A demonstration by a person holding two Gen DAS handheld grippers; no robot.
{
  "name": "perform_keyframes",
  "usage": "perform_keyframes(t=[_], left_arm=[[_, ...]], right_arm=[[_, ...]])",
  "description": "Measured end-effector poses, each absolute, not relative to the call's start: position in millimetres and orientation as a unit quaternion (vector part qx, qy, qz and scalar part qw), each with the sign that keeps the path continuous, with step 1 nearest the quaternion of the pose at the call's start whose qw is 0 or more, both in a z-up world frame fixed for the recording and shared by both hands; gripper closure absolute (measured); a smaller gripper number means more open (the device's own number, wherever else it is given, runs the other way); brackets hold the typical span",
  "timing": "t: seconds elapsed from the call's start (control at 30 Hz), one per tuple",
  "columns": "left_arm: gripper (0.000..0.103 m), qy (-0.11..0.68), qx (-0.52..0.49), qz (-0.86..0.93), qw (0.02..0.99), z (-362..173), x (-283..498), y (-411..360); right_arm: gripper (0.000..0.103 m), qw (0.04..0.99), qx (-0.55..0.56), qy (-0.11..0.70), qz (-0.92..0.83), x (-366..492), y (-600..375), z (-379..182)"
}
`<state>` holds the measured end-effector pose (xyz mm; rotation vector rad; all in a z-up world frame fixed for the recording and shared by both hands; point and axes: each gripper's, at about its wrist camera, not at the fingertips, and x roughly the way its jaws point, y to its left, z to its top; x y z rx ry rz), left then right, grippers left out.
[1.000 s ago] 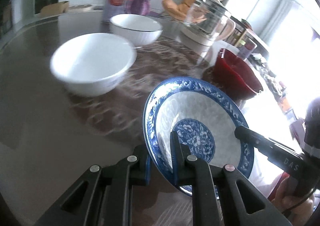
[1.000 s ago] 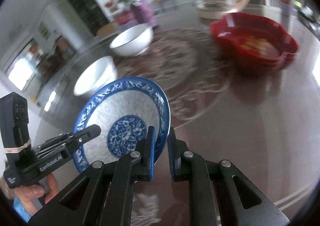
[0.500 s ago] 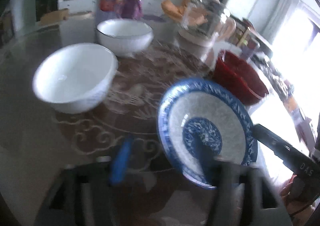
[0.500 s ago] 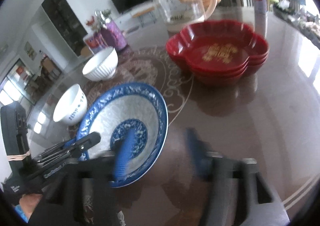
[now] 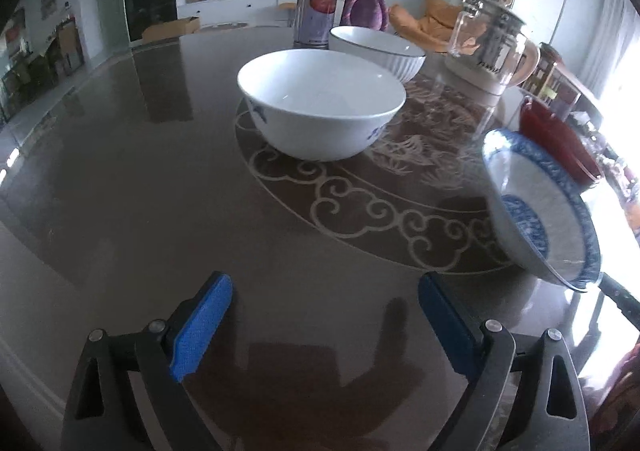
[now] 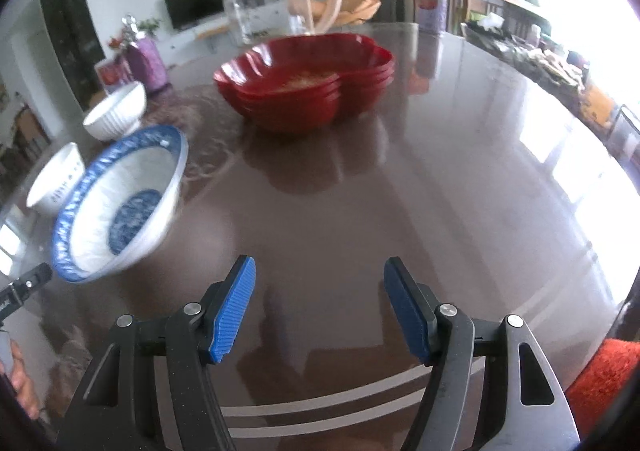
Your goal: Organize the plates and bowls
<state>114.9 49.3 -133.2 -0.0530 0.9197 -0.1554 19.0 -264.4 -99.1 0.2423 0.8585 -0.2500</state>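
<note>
Blue-rimmed bowl sits released on the counter; both grippers' fingers have just been opening, nothing between them; next, approach another bowl.

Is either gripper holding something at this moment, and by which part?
Nothing is held. The left gripper and right gripper are both open and empty; the blue-patterned bowl sits free of both.

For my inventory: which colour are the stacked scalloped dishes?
Red; the stacked dishes show best in the right wrist view.
</note>
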Motion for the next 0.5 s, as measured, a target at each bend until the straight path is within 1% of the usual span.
perform_keyframes(t=[0.13,0.17,0.2,0.23,0.4,0.5], left_arm=[[0.009,0.441,-0.022,-0.069,0.894,-135.4,118.7,48.9],[0.007,0.441,-0.024,-0.069,0.894,-136.2,120.5,49.6],[0.002,0.443,-0.025,-0.072,0.893,-135.9,120.5,50.4],[0.001,0.446,-0.023,-0.078,0.891,-136.9,122.4,49.5],[0.000,0.457,0.014,-0.068,0.887,-138.1,125.3,39.0],[0.000,0.460,0.022,-0.063,0.885,-138.5,126.1,36.3]], right_arm=[[0.033,0.893,0.116,0.417,-0.125,17.7,-273.9,-101.4],[0.033,0.893,0.115,0.417,-0.124,17.7,-274.4,-101.0],[0.032,0.894,0.112,0.416,-0.123,17.7,-274.4,-101.4],[0.029,0.894,0.109,0.417,-0.122,18.4,-272.9,-102.6],[0.021,0.897,0.078,0.418,-0.121,21.9,-261.7,-106.0],[0.020,0.898,0.065,0.420,-0.116,21.1,-258.9,-107.7]])
